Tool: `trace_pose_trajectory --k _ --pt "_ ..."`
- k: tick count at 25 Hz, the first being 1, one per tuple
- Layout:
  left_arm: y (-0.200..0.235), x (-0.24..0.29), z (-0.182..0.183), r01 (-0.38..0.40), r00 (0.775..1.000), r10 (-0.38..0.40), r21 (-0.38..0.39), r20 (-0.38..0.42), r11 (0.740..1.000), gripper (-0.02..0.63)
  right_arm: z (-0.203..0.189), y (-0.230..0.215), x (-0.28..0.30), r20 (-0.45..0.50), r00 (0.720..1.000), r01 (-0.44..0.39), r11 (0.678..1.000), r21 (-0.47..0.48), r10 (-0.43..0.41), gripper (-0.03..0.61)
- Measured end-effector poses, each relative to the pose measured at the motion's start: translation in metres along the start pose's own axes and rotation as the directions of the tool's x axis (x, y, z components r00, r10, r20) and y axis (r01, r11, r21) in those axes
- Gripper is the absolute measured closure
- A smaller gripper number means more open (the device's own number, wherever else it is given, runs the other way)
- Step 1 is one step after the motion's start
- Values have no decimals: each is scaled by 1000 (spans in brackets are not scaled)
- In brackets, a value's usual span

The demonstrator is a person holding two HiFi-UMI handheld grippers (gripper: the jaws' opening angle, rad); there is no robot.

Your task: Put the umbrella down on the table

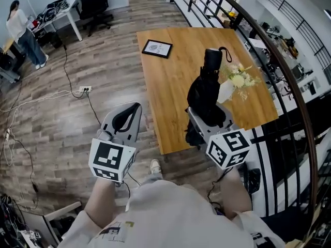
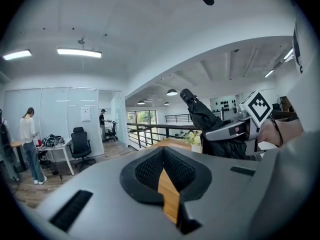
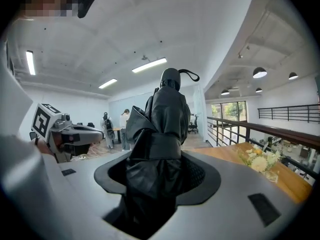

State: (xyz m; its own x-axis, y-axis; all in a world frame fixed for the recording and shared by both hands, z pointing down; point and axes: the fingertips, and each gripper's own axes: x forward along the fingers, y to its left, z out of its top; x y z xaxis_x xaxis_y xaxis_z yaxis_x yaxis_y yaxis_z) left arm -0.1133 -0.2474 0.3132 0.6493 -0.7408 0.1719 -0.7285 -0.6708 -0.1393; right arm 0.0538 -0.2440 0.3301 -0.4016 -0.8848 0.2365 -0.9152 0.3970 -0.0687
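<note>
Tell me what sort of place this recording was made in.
Probably an open-plan office or lab, seemingly on a mezzanine. A black railing runs beside the wooden table. Further off stand a desk, an office chair and glass-walled rooms.

A frame (image 1: 157, 48) lies far-left on the table (image 1: 170, 87), flowers (image 1: 237, 79) right, the umbrella (image 1: 207, 94) just left of them.

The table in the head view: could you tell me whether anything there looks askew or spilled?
Nothing looks spilled or damaged. The picture frame lies slightly crooked to the table edge; the folded umbrella stands in the right claw, not yet laid down.
</note>
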Motion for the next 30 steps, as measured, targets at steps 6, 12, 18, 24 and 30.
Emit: trace_pose_trajectory --k 6,12,18,24,30 --pt "35 45 -27 15 999 -17 -30 -50 999 597 -13 -20 75 -73 997 -20 999 31 22 314" --pt "44 86 -54 5 993 -13 -63 -115 998 597 -28 -42 126 -150 986 -64 997 53 71 314" --pt "61 125 -77 -43 983 29 -75 -181 996 597 -58 -74 164 -220 971 -71 993 99 91 314" --pt "70 161 -101 -70 971 39 -123 -236 990 597 -82 -102 188 -306 948 -70 996 55 84 314" --pt "65 210 -156 -65 946 -4 -203 -324 977 597 -124 -135 220 -393 917 -55 996 63 76 314"
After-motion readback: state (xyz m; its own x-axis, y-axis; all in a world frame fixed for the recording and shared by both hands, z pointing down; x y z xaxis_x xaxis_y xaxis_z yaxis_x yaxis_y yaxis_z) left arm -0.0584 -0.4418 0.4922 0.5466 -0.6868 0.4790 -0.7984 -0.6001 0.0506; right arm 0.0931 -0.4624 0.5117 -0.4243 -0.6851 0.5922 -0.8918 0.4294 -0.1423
